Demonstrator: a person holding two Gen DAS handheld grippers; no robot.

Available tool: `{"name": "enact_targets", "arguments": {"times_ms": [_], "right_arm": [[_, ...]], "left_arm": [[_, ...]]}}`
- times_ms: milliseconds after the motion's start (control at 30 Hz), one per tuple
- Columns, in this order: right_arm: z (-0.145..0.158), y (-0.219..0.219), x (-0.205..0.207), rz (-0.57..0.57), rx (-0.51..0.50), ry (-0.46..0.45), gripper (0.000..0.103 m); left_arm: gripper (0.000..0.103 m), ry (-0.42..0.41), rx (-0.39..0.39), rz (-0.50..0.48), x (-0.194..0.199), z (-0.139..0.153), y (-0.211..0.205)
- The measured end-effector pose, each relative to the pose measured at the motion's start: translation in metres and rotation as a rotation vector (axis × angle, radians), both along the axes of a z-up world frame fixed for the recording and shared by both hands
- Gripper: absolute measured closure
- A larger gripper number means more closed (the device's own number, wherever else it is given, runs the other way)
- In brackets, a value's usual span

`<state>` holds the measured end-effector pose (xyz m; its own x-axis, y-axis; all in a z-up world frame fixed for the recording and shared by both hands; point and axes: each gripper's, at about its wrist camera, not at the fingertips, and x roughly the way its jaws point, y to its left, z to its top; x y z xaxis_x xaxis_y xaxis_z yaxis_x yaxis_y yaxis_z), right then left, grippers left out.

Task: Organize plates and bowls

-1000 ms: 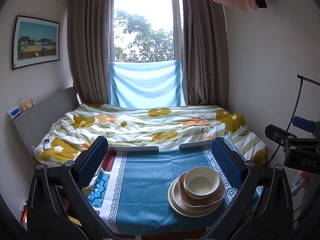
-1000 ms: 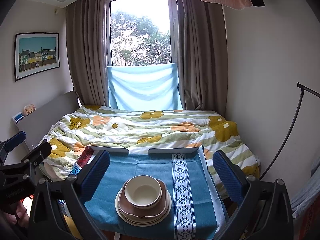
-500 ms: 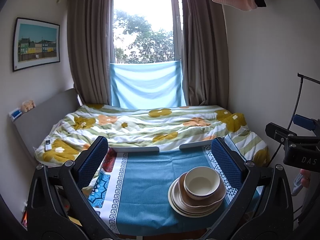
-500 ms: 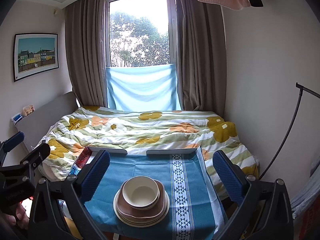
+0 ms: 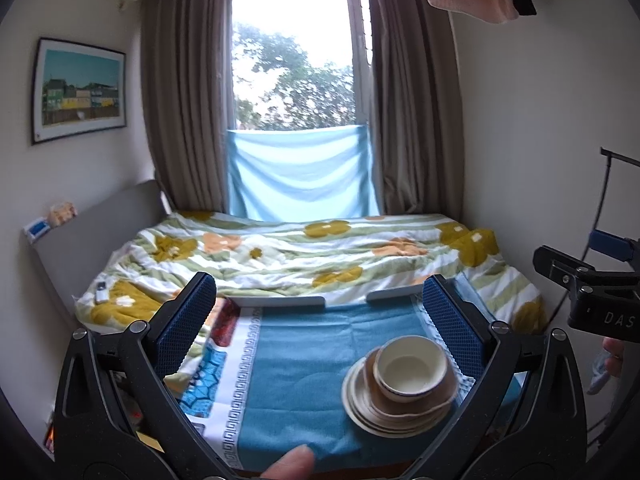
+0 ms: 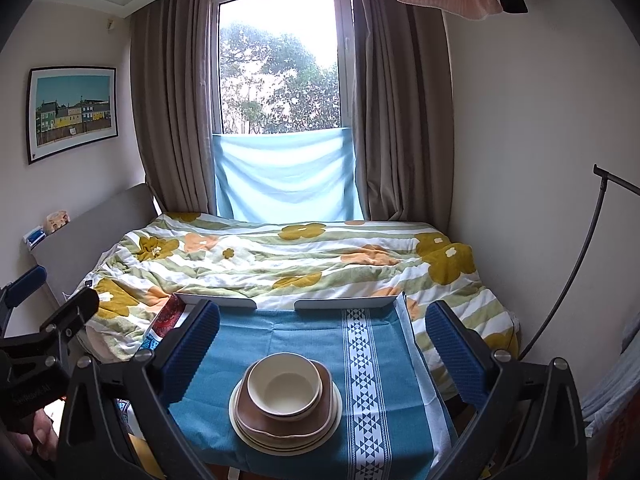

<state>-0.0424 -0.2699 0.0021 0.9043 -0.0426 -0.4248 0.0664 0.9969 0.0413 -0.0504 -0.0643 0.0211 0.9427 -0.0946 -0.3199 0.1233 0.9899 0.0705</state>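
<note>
One stack of dishes sits on the surface, and both tongs are wide apart and hold nothing.

Nearest the left tongs (image 5: 318, 322), a fingertip (image 5: 292, 462) pokes in at the bottom edge. Past it lies the blue cloth (image 5: 304, 364) over the surface. The cream bowl (image 5: 412, 368) rests on a brown plate (image 5: 424, 400), on top of pale plates (image 5: 372, 416), just beside the right blue pad of the left tongs. For the right tongs (image 6: 322, 338), the bowl (image 6: 285, 384) and the plate stack (image 6: 286, 426) sit between the two pads, a bit left of the middle. Behind the surface is the bed (image 6: 304, 256) with a flower blanket, then the window (image 6: 280, 60).
</note>
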Motion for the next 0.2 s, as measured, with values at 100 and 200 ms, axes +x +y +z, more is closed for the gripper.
{"name": "enact_targets", "arguments": {"times_ms": [100,200], "right_arm": [[-0.0017,0.0013,0.0005,-0.001,0.000,0.003,0.001],[-0.0031,0.0030,0.0022,-0.001,0.000,0.009,0.001]], "left_arm": [[0.000,0.003,0.004,-0.004,0.0041,-0.0023,-0.0007],[0.000,0.017,-0.009,-0.010,0.0102,-0.0049,0.0021]]}}
